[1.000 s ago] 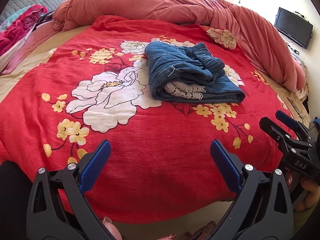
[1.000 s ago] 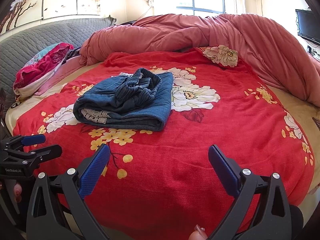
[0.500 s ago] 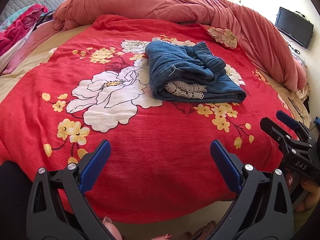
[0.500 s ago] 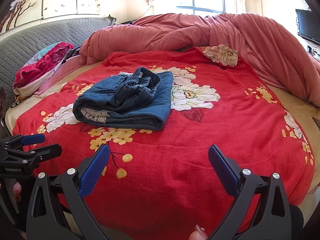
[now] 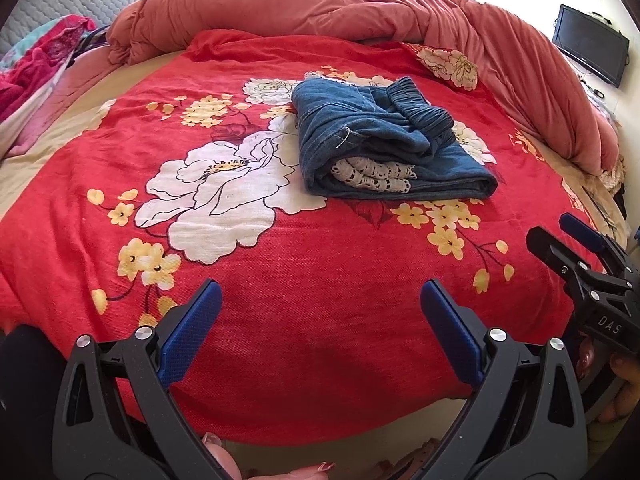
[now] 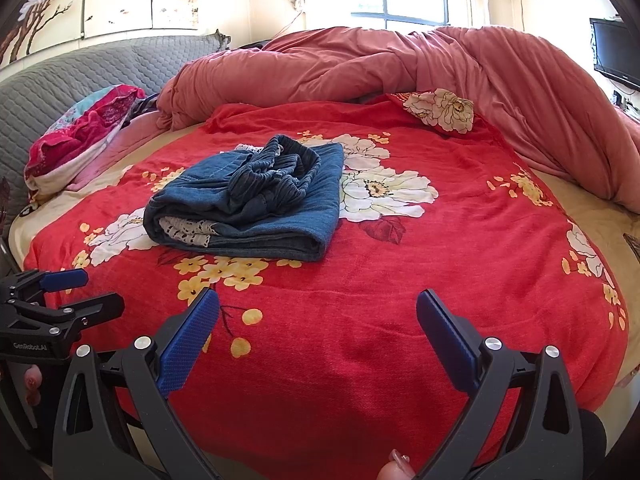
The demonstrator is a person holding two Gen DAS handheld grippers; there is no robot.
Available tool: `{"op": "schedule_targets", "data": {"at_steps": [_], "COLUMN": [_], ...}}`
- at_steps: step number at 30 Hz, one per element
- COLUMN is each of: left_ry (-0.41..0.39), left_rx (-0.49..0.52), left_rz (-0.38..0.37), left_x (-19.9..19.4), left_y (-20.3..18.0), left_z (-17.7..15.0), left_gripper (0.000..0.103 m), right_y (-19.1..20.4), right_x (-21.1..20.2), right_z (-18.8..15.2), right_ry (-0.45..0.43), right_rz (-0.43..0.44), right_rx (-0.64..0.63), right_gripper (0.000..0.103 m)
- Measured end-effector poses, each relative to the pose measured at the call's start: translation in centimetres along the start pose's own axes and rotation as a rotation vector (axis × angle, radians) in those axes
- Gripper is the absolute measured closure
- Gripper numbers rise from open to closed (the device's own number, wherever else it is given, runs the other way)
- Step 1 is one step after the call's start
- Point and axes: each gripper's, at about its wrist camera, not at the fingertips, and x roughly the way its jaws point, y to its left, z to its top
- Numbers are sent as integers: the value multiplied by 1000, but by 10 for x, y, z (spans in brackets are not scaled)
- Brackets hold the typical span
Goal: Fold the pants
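Two hand-held grippers are held back at the near edge of the bed, both with jaws spread wide and nothing between them: the left hand-held gripper (image 5: 320, 312) at the bottom of the left wrist view, the right hand-held gripper (image 6: 318, 322) at the bottom of the right wrist view. The pants (image 5: 384, 140) lie well apart from both, right of centre in the left view, left of centre in the right view (image 6: 248, 196). The bundle appears already folded; the task is judged near done. If tidying is wanted, the loose ruffled waistband on top should be pressed flat and the edges squared, with the stack left undragged.

Denim: blue, thick, soft-creased; elastic band ribbed; white lace trim showing at the open end. The blanket (image 5: 280, 280) is red, woven, flower-printed. A pink quilt (image 5: 320, 4) is heaped across the top.
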Motion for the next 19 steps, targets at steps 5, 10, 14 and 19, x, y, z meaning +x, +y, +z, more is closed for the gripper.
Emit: {"op": "schedule_targets", "data": {"at_steps": [5, 10, 14, 19], "left_ry": [-19, -42, 30, 80], "left_rx": [7, -8, -75, -202], "left_rz": [11, 12, 83, 296], "left_x": [-4, -9, 6, 36], "left_y": [-4, 2, 35, 134], "left_z": [3, 6, 25, 90], "left_gripper": [10, 10, 9, 10], "right_y": [-1, -7, -28, -142], "right_x": [1, 2, 4, 19], "right_z": [-1, 1, 12, 53], "right_ry": [5, 10, 15, 32], "right_rz": [-3, -14, -39, -236], "right_rx": [0, 11, 55, 215], "right_gripper": [5, 5, 5, 5]}}
